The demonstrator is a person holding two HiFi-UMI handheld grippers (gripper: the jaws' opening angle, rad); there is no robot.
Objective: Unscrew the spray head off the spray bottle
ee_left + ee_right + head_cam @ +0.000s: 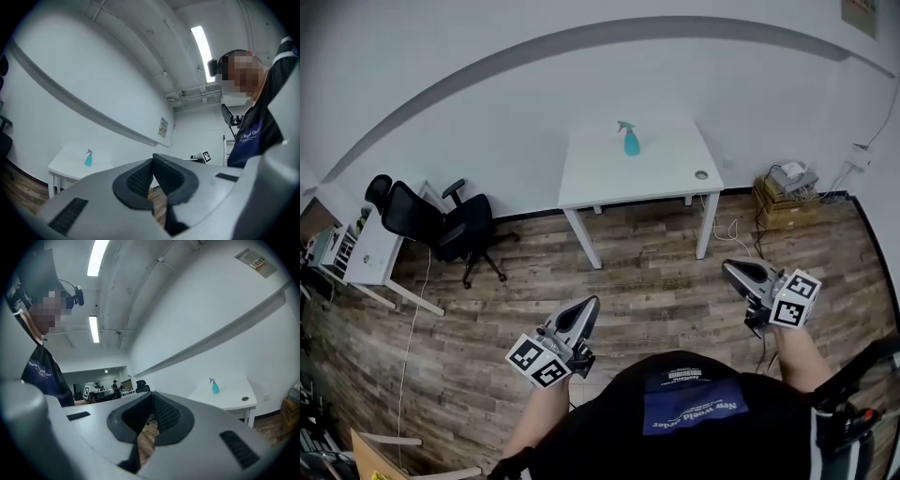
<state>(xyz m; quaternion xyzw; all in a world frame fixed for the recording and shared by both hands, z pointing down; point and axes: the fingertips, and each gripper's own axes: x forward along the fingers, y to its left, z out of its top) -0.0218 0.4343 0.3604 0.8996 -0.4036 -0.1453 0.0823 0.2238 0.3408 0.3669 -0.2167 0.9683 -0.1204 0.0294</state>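
A teal spray bottle (630, 141) with its spray head on stands upright on a white table (666, 173) against the far wall. It also shows small in the left gripper view as the bottle (88, 158) and in the right gripper view as the bottle (214, 386). Both grippers are held near the person's body, well short of the table, over the wood floor. My left gripper (589, 307) is shut with nothing between its jaws. My right gripper (728, 269) is likewise shut and empty.
A black office chair (441, 225) stands left of the table beside a white desk (366, 258). Cardboard boxes (787, 202) sit on the floor at the right wall, with cables nearby. A small round object (701, 174) lies on the table's right side.
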